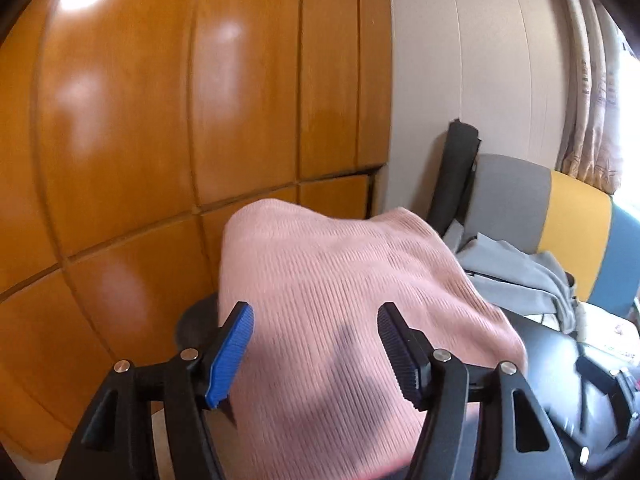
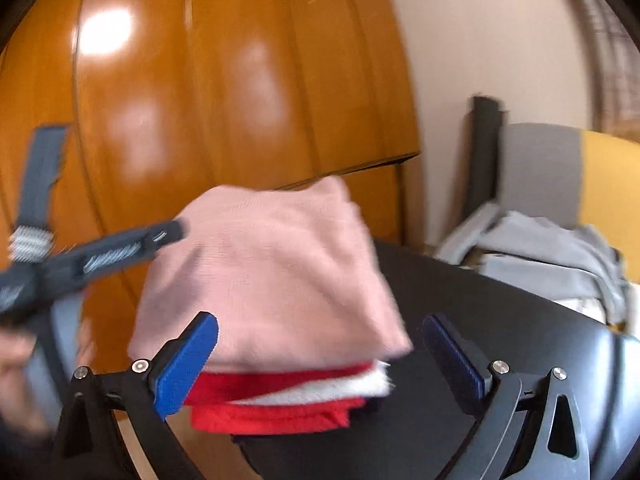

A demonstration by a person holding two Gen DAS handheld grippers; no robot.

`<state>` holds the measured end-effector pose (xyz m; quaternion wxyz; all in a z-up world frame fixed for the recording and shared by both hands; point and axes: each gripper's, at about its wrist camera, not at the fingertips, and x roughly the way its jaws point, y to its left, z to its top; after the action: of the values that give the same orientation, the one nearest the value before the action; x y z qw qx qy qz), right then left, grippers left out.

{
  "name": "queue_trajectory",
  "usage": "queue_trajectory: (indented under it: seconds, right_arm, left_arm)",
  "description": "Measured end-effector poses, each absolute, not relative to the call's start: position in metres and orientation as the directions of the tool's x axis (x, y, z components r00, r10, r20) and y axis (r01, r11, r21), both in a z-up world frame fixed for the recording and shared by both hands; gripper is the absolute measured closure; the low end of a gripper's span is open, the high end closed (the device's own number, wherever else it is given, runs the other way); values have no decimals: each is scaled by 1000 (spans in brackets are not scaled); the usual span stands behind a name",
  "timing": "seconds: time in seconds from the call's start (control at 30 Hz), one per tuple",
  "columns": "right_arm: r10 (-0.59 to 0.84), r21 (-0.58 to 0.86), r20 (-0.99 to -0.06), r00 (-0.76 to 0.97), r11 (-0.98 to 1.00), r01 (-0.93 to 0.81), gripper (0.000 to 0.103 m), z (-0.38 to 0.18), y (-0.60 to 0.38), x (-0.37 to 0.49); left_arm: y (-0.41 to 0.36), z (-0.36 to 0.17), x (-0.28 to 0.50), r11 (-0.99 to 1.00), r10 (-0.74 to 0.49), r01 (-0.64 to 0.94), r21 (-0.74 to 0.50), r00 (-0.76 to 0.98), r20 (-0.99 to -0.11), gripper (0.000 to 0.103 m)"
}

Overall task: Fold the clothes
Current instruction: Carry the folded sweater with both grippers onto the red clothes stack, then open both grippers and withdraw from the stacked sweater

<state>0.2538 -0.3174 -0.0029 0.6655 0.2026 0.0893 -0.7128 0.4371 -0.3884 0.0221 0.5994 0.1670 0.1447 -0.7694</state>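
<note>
left wrist view: the left gripper [image 1: 316, 356] is spread wide, its blue-padded fingers [image 1: 230, 356] standing apart on either side of the folded pink knit garment [image 1: 340, 300]. the garment lies directly ahead of and between the fingers, filling the gap, but neither pad visibly pinches it; whether the pads touch the fabric cannot be told.

right wrist view: the right gripper [image 2: 320, 364] is likewise wide open and holds nothing. the folded pink knit garment [image 2: 272, 272] lies just ahead of its fingertips, offset toward the left finger, at the top of a stack. beneath it lie a red garment [image 2: 276, 416] and a white layer [image 2: 360, 388], their edges showing at the near side. the stack rests on a black table [image 2: 460, 312], at its left end. the left gripper [image 2: 100, 256] appears blurred at the left of the frame, beside the pink garment.

background: an orange wooden cabinet [image 1: 160, 120] stands behind the table. grey clothing [image 2: 552, 264] lies in a loose heap at the far right, well apart from the stack, against a grey, yellow and blue sofa [image 1: 560, 208]. curtains [image 1: 592, 100] hang at the upper right.
</note>
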Motion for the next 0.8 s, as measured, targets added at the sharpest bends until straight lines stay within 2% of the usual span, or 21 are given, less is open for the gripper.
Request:
queue_trajectory:
  seconds: [0.1, 0.2, 0.3, 0.37, 0.43, 0.53, 0.57, 0.8]
  right_arm:
    - [-875, 116, -477, -82, -155, 981, 0, -6, -299, 255]
    - [-861, 89, -500, -91, -156, 984, 0, -9, -298, 260]
    - [-867, 99, -494, -58, -122, 988, 0, -9, -285, 270]
    - [-868, 111, -494, -36, -104, 988, 0, -9, -285, 277]
    - [-874, 126, -487, -10, -81, 989, 0, -8, -284, 283]
    - [-875, 120, -484, 8, -58, 991, 0, -9, -280, 293]
    - [-873, 117, -487, 17, -46, 992, 0, -8, -278, 296]
    - [-864, 95, -502, 33, -18, 995, 0, -12, -272, 306]
  left_arm:
    - [-358, 16, 441, -197, -877, 980, -10, -181, -445, 37]
    - [-344, 13, 443, -184, -858, 983, -10, -166, -487, 39]
    - [-336, 13, 453, -216, -841, 973, -84, -229, -490, 48]
    - [-327, 17, 465, -233, -841, 962, -143, -273, -466, 49]
    - [-324, 23, 465, -202, -866, 974, -100, -226, -446, 49]
    - [-315, 27, 451, -126, -897, 988, 93, -73, -436, 49]
    - [-311, 27, 450, -122, -899, 986, 112, -62, -433, 49]
    - [-305, 21, 449, -156, -877, 985, 72, -105, -469, 49]
